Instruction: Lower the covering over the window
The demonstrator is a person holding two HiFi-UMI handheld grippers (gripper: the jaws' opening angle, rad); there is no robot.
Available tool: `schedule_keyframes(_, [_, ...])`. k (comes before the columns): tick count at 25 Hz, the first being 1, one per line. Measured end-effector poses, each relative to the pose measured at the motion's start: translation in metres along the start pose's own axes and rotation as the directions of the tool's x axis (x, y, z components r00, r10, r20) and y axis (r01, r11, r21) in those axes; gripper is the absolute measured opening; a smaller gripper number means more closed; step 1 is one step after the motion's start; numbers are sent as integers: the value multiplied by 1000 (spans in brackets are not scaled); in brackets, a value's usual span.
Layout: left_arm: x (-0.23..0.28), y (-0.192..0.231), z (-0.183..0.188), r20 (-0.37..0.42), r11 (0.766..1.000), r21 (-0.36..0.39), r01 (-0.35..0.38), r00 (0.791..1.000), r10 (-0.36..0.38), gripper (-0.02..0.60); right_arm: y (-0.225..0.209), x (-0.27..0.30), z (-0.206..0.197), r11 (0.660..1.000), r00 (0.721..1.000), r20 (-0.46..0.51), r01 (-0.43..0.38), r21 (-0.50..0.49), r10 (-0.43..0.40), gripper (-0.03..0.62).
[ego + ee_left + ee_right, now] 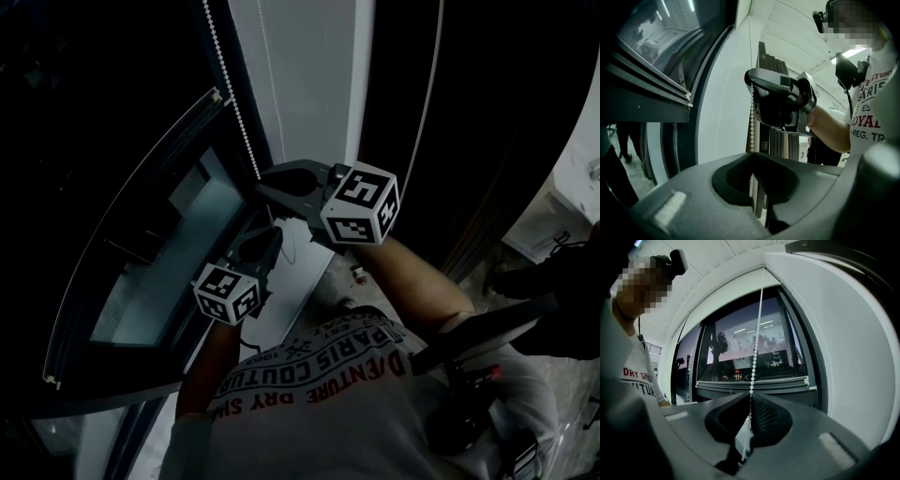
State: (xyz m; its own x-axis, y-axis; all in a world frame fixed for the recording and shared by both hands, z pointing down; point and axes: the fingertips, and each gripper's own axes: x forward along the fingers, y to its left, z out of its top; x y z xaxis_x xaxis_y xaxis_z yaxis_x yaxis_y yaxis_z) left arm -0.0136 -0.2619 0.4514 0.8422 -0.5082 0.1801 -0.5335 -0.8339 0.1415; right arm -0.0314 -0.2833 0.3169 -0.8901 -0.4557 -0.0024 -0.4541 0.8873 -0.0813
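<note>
Right gripper view: the right tongs [750,398] are pinched on the chain [757,333], which runs up from them. The left tongs [751,159] pinch it nearer the person. With both clamped, a hard pull could probably snap it or slip beads. What looks like the blind's bar [754,383] crosses the window [750,352] far behind.

The right gripper [265,181] is held just above the left gripper [269,240], both carried on bare forearms and pointed roughly level; the jaws of each are closed on the bead chain [238,111]
</note>
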Motion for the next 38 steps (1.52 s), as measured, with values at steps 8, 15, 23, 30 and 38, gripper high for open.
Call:
schedule_keyframes(8, [6,-1,-13,-43,1000,20,3,999,-2,5,-5,-4,-14,1000,999,-33,11,-21,-12,11])
schedule_keyframes(15, [15,-1,-58,-137,1000,-14,-7,991,5,5,-10,-8,-59,1000,993,-116,25,0,-25,11])
schedule_keyframes(23, [17,-1,-102,-224,999,-39,-19,975,9,5,-8,-14,-105,999,983,-182,30,44,-22,11])
schedule_keyframes(30, [14,-2,-145,-300,997,-76,-26,954,2,6,1,-15,-148,996,968,-251,25,84,-3,10])
schedule_keyframes(38, [-6,8,-177,-411,995,-102,-21,911,-23,75,-4,-15,-163,993,964,-264,54,107,-23,10])
